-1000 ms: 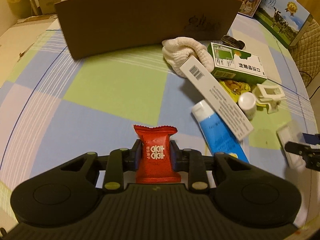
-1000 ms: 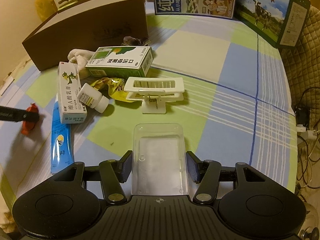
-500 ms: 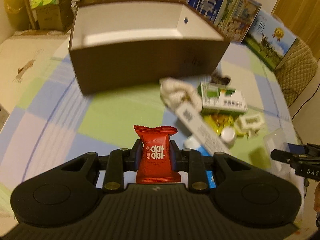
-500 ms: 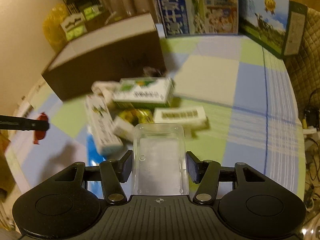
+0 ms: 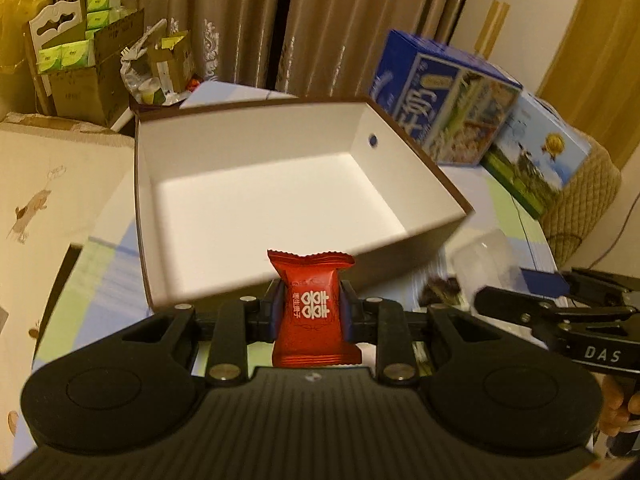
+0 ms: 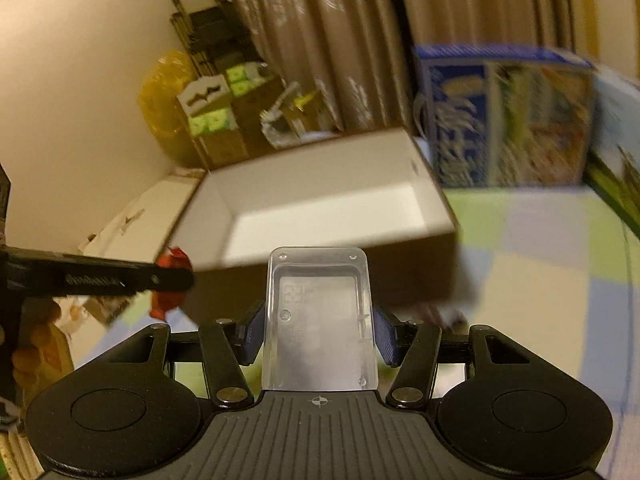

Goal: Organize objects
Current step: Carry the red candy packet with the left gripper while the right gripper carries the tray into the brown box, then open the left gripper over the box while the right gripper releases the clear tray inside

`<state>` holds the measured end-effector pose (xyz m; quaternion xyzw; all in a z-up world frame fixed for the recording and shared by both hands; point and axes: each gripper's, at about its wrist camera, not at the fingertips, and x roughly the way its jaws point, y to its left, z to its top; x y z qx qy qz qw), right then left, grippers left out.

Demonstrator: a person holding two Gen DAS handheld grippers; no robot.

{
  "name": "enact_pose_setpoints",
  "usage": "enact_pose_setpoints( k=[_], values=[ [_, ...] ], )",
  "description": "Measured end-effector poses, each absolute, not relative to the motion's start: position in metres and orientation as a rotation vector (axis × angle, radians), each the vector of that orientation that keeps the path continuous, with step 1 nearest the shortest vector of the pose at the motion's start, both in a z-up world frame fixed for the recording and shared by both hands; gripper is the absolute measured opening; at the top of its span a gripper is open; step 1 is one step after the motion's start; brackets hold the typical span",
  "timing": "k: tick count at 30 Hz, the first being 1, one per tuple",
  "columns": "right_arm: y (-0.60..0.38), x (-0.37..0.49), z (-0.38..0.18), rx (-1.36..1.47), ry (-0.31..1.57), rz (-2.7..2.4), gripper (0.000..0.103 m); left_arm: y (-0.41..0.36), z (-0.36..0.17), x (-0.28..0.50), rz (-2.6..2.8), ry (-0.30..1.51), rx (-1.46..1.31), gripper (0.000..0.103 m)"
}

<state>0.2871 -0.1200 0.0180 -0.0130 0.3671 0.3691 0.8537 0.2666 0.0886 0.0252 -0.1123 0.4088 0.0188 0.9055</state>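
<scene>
Left wrist: checked tablecloth (image 5: pixel 100 272), curtains (image 5: pixel 320 20); left fingers (image 5: pixel 280 308) grip red packet (image 5: pixel 314 312), right's clear tray (image 6: pixel 319 320).

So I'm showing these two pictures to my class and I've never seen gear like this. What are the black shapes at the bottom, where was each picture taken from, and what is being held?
There is no robot here. A person holds a hand-operated gripper in each hand, and each gripper carries a wide-angle camera looking forward along its jaws. The black shapes at the bottom are the gripper bodies.

One picture comes from the left gripper. Its jaws are shut on a red candy packet. The other comes from the right gripper, whose jaws are shut on a clear plastic case. Each gripper also shows at the edge of the other's picture.

Ahead of both sits an open brown box with a white inside, apparently empty. It rests on a checked cloth in green, blue and pale squares. Behind stand printed cartons and curtains. The right view is blurred, so fine detail is unclear.
</scene>
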Motion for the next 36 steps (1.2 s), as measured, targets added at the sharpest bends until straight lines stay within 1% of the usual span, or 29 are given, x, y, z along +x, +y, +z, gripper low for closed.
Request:
enact_pose_setpoints(
  k=[7, 13, 16, 22, 26, 34, 35, 36],
  values=[
    [-0.058, 0.334, 0.022, -0.066, 0.746, 0.778, 0.052, 0.124, 0.014, 0.314, 0.06, 0.874, -0.246, 0.023],
    [-0.025, 0.37, 0.003, -0.108, 0.776, 0.769, 0.052, 0.145, -0.005, 0.347, 0.082, 0.918, -0.272, 0.023],
    [-0.014, 0.387, -0.019, -0.147, 0.826, 0.746, 0.052, 0.151, -0.021, 0.363, 0.093, 0.968, -0.285, 0.023],
    [0.003, 0.423, -0.061, -0.191, 0.986, 0.702, 0.052, 0.156, -0.053, 0.387, 0.103, 1.077, -0.31, 0.023],
    [0.008, 0.441, -0.075, -0.212, 1.048, 0.691, 0.052, 0.154, -0.068, 0.4, 0.093, 1.121, -0.313, 0.023],
    [0.009, 0.461, -0.086, -0.196, 1.107, 0.683, 0.052, 0.149, -0.083, 0.411, 0.071, 1.159, -0.306, 0.024],
    [0.008, 0.463, -0.085, -0.191, 1.105, 0.681, 0.052, 0.149, -0.082, 0.411, 0.069, 1.155, -0.307, 0.024],
    [0.01, 0.461, -0.084, -0.193, 1.102, 0.674, 0.052, 0.148, -0.082, 0.413, 0.073, 1.151, -0.3, 0.026]
  ],
)
